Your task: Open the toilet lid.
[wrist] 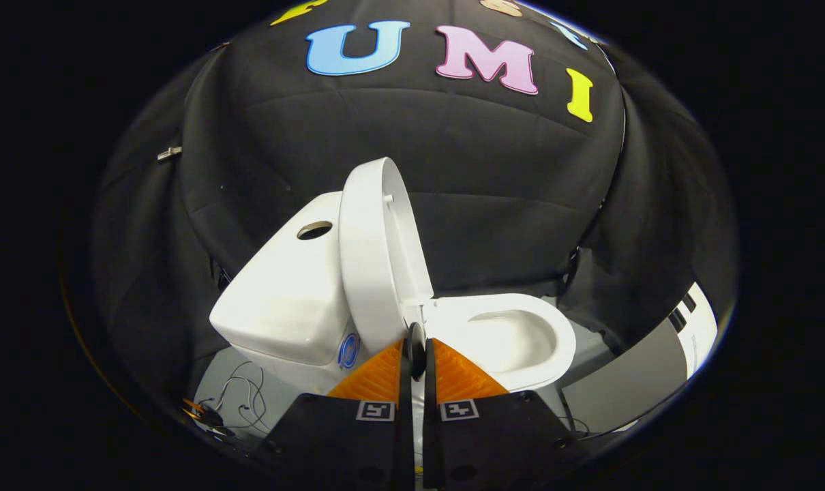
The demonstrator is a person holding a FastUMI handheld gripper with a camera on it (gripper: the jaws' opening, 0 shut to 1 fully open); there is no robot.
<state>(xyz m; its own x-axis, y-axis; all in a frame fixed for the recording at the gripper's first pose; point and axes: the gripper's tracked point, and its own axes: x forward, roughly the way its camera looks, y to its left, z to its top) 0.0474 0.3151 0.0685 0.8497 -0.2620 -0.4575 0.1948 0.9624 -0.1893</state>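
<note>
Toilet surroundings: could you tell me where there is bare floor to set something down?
Bare grey floor lies beyond the bowl, bordered by the black cloth wall. Beside the tank, loose cables crowd the floor. The raised lid stands against the tank. The gripper fingers are nearly together just before the hinge.

We see the gripper (416,354) fingers nearly together, narrow gap, nothing between them. Just ahead: white ceramic toilet (501,341), its white oval lid (371,252) standing upright against the white tank (283,300). Loose thin cables (238,395) lie on the grey floor (235,372) beside it.
</note>
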